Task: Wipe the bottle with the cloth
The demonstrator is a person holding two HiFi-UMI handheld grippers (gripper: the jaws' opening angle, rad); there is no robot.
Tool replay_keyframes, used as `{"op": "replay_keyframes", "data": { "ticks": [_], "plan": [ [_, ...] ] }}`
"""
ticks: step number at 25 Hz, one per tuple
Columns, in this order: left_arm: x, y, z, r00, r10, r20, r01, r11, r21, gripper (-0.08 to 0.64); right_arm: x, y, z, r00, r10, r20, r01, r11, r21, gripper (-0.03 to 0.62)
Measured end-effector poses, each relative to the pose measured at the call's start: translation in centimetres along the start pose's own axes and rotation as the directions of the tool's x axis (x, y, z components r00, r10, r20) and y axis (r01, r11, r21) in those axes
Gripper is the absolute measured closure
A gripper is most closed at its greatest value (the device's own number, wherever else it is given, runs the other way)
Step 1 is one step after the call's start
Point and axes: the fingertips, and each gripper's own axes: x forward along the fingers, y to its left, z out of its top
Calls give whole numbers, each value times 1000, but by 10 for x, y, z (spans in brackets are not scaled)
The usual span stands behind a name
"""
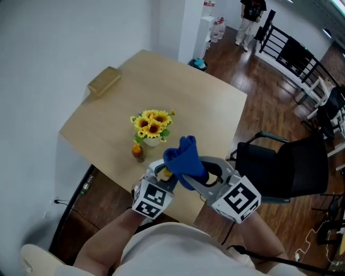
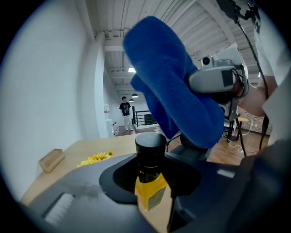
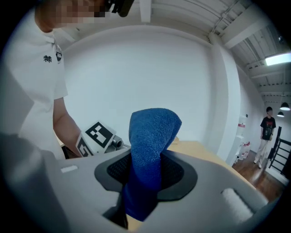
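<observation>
Left tongs (image 2: 152, 184): lower centre of the left gripper view; closed around the bottle, one jaw on each side of its neck.
Bottle (image 2: 150, 175): black cap, yellow body. Long axis runs vertically in the left gripper view, cap toward the top of the frame, body dropping below the jaws. In the head view only a yellow patch shows, at lower centre.
Right tongs (image 3: 145, 182): lower centre of the right gripper view; clamped on the lower part of the cloth.
Cloth (image 3: 149, 145): blue, bunched. Long axis rises from the jaws, with the free end folded over at the top. In the left gripper view it hangs just above the bottle cap; contact cannot be confirmed.
Tabletop (image 1: 188, 102): light wood, centre of the head view, beyond both tongs.
Small orange bottle (image 1: 138, 151): upright on the tabletop, just beside the sunflowers.
Sunflowers (image 1: 152, 125): yellow, in a white pot, centre of the frame.
Wooden block (image 1: 104, 81): upper left, near the far tabletop edge.
Chair (image 1: 285, 167): black, right of the tabletop.
Person (image 1: 250, 16): standing, top of the frame, well apart.
</observation>
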Motion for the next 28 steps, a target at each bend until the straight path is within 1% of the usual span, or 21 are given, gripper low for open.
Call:
{"op": "replay_keyframes", "data": {
  "ticks": [2, 5, 7, 8, 11, 13, 15, 17, 20, 22, 24, 26, 28],
  "plan": [
    [-5, -8, -6, 1000, -14, -17, 14, 1000, 23, 408, 15, 9, 4, 999, 22, -42, -23, 999, -22, 440],
    [-14, -21, -9, 999, -40, -24, 41, 997, 64, 408, 31, 21, -1, 993, 54, -109, -60, 997, -48, 440],
    [-21, -22, -10, 999, -48, -24, 50, 996, 80, 408, 36, 18, -6, 992, 45, -115, -49, 998, -36, 440],
    [-24, -20, -10, 998, -51, -23, 53, 996, 78, 408, 35, 14, -9, 994, 31, -107, -33, 999, -14, 440],
    [-36, -10, -7, 998, -57, -8, 57, 997, 46, 408, 25, -3, -12, 996, -46, -73, 48, 998, 34, 440],
    [-44, 0, 5, 998, -62, 15, 62, 998, 25, 408, 15, -11, -9, 996, -84, -33, 85, 995, 60, 440],
    [-50, 8, 20, 997, -70, 39, 70, 998, 9, 408, 6, -14, -3, 995, -100, 28, 97, 989, 114, 440],
    [-55, 14, 36, 995, -78, 64, 79, 997, -8, 408, 2, -14, 1, 991, -113, 75, 100, 984, 149, 440],
    [-63, 16, 61, 990, -98, 104, 103, 994, -47, 408, 5, -10, -4, 988, -117, 106, 96, 979, 179, 442],
    [-67, 14, 72, 986, -121, 119, 131, 988, -79, 408, 7, -8, -15, 985, -119, 124, 88, 968, 233, 442],
    [-70, 12, 80, 981, -142, 130, 158, 980, -120, 408, 6, -9, -32, 983, -135, 122, 96, 954, 286, 442],
    [-72, 13, 88, 978, -152, 141, 174, 973, -153, 408, 8, -11, -54, 985, -145, 93, 110, 944, 311, 442],
    [-73, 15, 95, 977, -154, 147, 177, 971, -163, 408, 11, -11, -80, 989, -142, 49, 118, 935, 333, 442]
  ]
}}
